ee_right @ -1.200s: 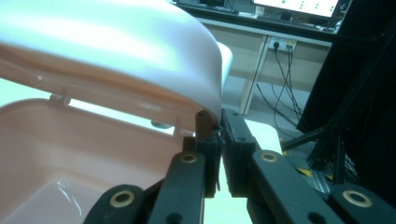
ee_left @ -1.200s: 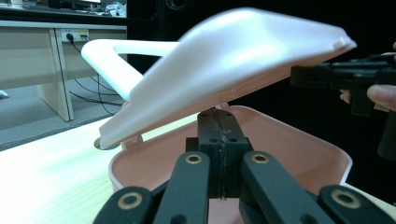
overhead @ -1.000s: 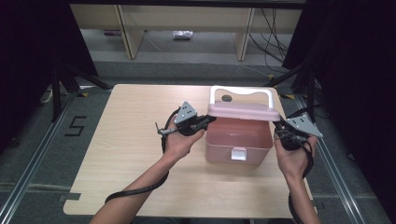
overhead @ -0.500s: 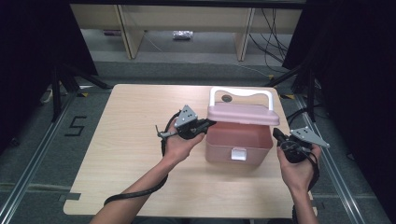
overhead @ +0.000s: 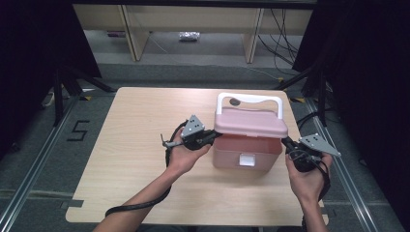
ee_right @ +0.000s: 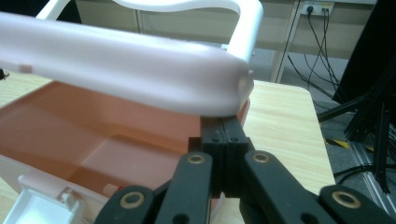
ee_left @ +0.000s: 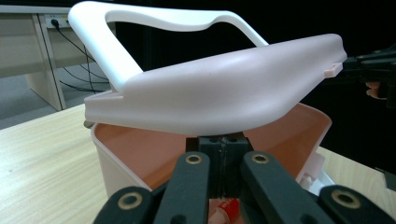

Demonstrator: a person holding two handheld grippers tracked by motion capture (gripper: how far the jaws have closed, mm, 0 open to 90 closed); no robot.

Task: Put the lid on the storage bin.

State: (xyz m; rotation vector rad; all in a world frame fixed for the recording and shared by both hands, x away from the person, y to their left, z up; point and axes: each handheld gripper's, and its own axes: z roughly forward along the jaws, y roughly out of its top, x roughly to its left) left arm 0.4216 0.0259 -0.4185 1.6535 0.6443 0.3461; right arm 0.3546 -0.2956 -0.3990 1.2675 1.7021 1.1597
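Both claws were closed with nothing between the jaws: the left claw (overhead: 211,137) at 9 o'clock of the pink box (overhead: 247,151) on the desk (overhead: 130,145), the right claw (overhead: 286,143) at 3 o'clock. They propped up its lid (overhead: 250,122). Light, stiff, slick plastic; the lid edges looked the safest hold. The hinge stayed hidden.

Wooden table (overhead: 135,145) (shelving (overhead: 193,19), perhaps, behind).
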